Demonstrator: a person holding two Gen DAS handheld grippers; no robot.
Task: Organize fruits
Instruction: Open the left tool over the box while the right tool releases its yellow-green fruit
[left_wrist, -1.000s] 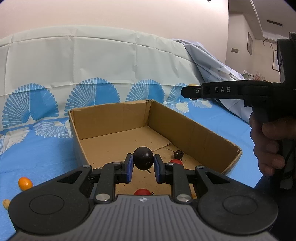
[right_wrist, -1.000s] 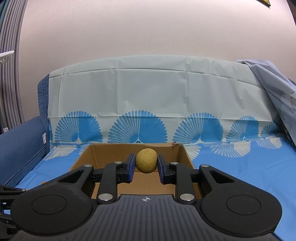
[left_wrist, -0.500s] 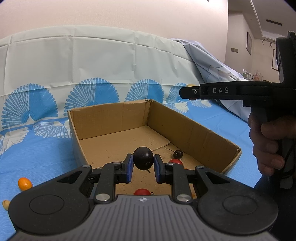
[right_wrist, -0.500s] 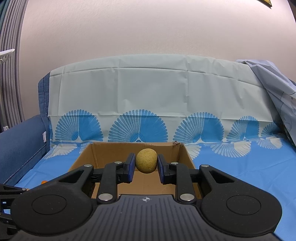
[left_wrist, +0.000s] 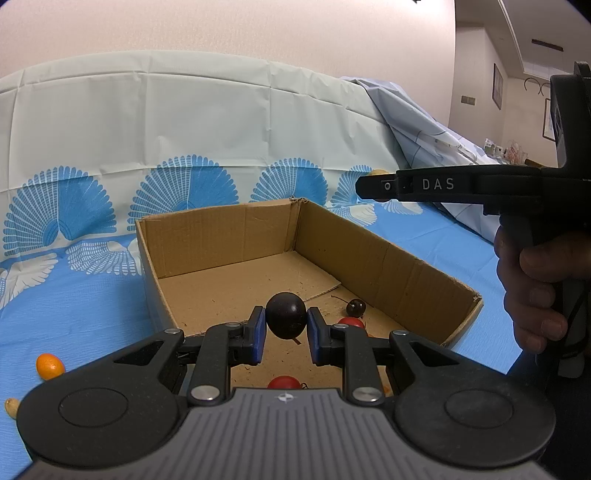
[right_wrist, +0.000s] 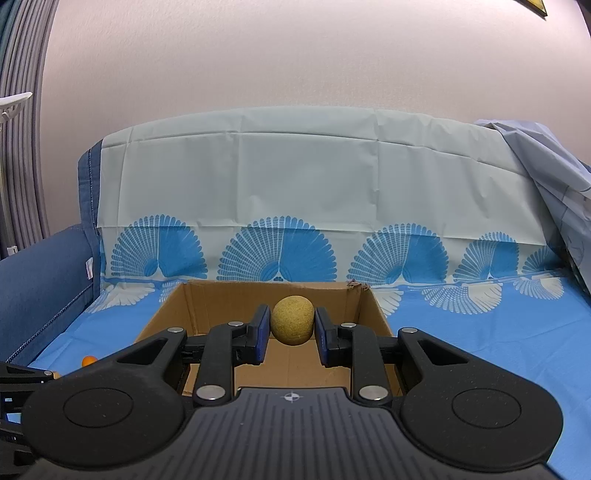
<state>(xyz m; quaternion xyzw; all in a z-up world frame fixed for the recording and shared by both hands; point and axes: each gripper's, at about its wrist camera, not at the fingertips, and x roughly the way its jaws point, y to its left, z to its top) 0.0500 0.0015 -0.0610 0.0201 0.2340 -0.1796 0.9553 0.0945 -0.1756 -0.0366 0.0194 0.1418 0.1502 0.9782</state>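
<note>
My left gripper is shut on a dark purple round fruit and holds it above the near part of an open cardboard box. In the box lie a dark cherry and red fruits. My right gripper is shut on a tan rough-skinned round fruit above the same box. In the left wrist view the right gripper reaches in from the right, above the box's far right corner.
An orange kumquat and a pale fruit lie on the blue patterned cloth left of the box. The kumquat also shows in the right wrist view. A cloth-draped backrest rises behind the box.
The right gripper has shifted slightly left in the left wrist view. Both grippers still hold their fruits above the box.
</note>
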